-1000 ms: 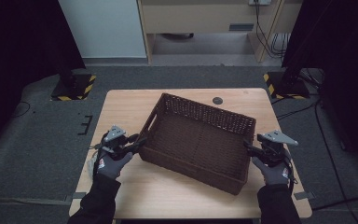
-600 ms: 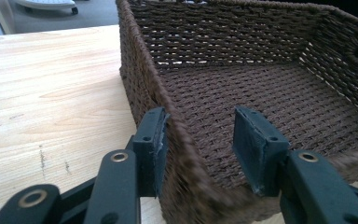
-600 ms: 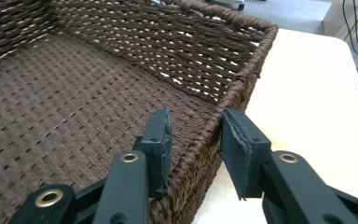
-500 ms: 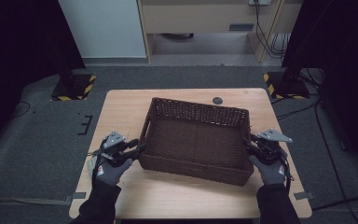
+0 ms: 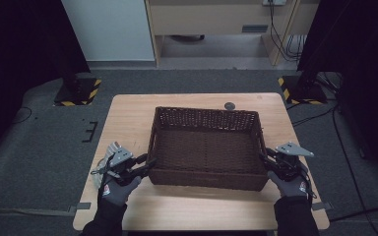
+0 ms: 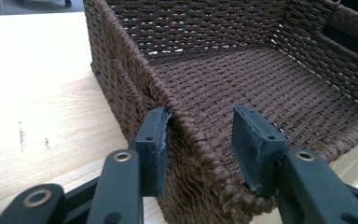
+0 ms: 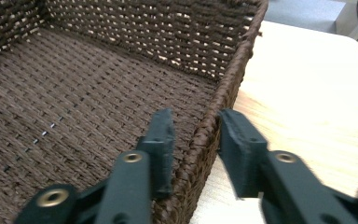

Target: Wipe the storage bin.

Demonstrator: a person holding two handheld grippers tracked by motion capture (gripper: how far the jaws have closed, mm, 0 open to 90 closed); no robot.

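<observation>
- The left gripper (image 5: 145,166) sits at the near left corner of the wicker basket (image 5: 206,147). Its jaws straddle the basket's left wall, the outer one against the weave and the inner one standing clear inside, so they are part open and not clamped.
- The right gripper (image 5: 267,161) sits at the basket's near right corner, its jaws either side of the right wall. They have just been closing on it; the right gripper view is blurred, and I cannot tell if both press on the weave.
- The basket lay askew a second ago; now it lies square to the surface (image 5: 133,118), at its middle.
- The left gripper view shows a cut-out handle (image 6: 346,38) in the basket's far end wall, which the high view does not.
- The high view shows a small dark disc (image 5: 230,105) on the surface beyond the basket's far rim.
</observation>
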